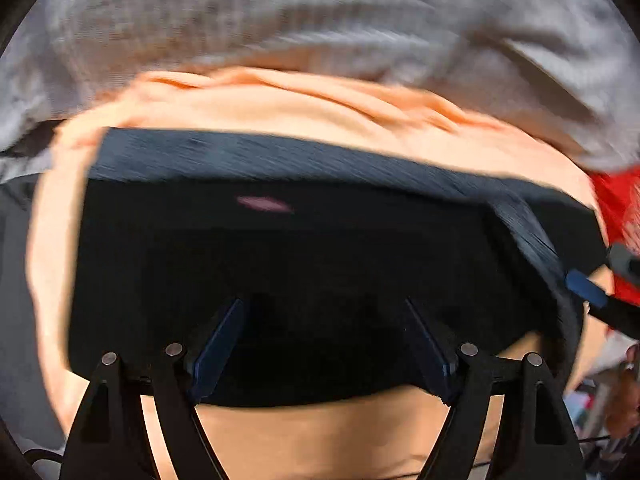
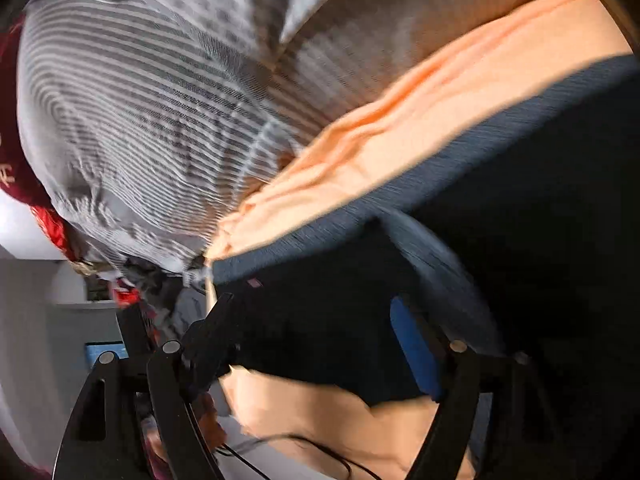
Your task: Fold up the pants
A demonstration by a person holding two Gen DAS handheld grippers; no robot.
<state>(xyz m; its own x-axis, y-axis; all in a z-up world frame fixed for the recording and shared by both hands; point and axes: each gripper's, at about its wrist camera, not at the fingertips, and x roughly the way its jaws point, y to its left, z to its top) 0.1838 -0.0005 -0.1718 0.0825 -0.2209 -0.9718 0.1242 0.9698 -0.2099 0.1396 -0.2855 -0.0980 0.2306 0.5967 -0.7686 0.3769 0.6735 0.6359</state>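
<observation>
Background: a peach-orange sheet [image 1: 248, 104] covers the bed beneath my two tools, and a grey-and-white striped quilt [image 2: 152, 112] is heaped beyond it, filling the top of the left wrist view and the upper left of the right wrist view. Both views are smeared by motion.

Subject: the pants [image 1: 304, 264], dark navy to black, lie on the orange sheet as a broad folded block across the centre of the left wrist view. A lighter ribbed band [image 1: 280, 156] runs along their upper edge, with a small pink mark [image 1: 264, 203] just below it. In the right wrist view the same garment occupies the right and lower centre of the frame.

Left gripper [image 1: 324, 340]: I see its fingers [image 1: 218, 344] spread wide over the dark cloth, at the bottom centre, with nothing pinched between them.

Right gripper [image 2: 320, 344]: its fingers [image 2: 416, 352] likewise stand apart, at the lower centre of its own view, above the near edge of the pants; no fabric is clamped. Its blue-padded tip also shows at the right edge of the left wrist view, just beside the garment's corner.

Periphery: red fabric [image 2: 24, 152] lies at the far left of the right wrist view.
</observation>
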